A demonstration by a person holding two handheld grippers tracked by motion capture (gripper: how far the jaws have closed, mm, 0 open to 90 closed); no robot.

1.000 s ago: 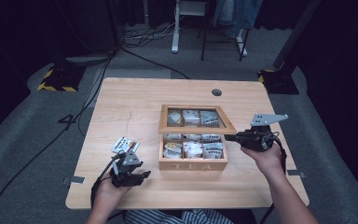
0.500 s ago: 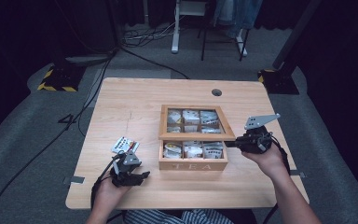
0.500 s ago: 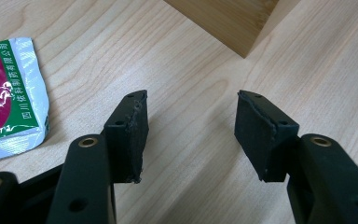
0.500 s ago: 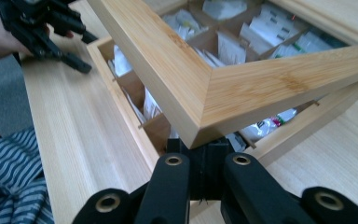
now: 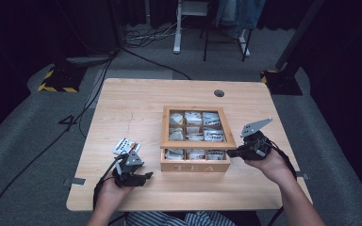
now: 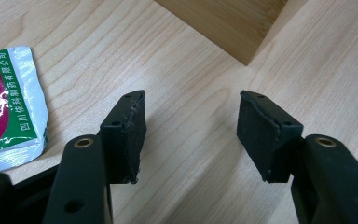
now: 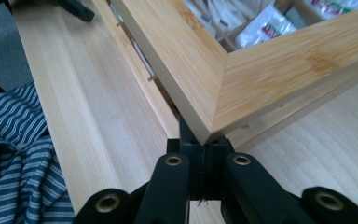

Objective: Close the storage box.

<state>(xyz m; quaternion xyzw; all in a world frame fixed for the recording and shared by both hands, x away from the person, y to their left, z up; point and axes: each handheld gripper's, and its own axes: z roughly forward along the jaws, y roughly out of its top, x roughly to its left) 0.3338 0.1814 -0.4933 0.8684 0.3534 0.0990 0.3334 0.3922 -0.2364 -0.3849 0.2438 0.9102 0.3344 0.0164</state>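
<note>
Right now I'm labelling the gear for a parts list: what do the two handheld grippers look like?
Both are black. The left gripper has flat rectangular pads and brass-ringed holes. The right gripper carries a grey three-cornered plate. A black cable trails from each. Forearms are bare.

The table (image 6: 177,84) is pale wood, smooth and matt. The tea box (image 5: 195,162) is warmer wood with a glass-paned lid (image 7: 223,79). The sachet (image 6: 9,107) is glossy crinkled foil (printed). The left gripper's pads (image 6: 126,135) look matt, rough rubber.

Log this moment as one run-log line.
left gripper: open, jaws just opening, nothing between | sachet: on table beside it | right gripper: shut, tips under lid corner | tea box: lid lifted
</note>
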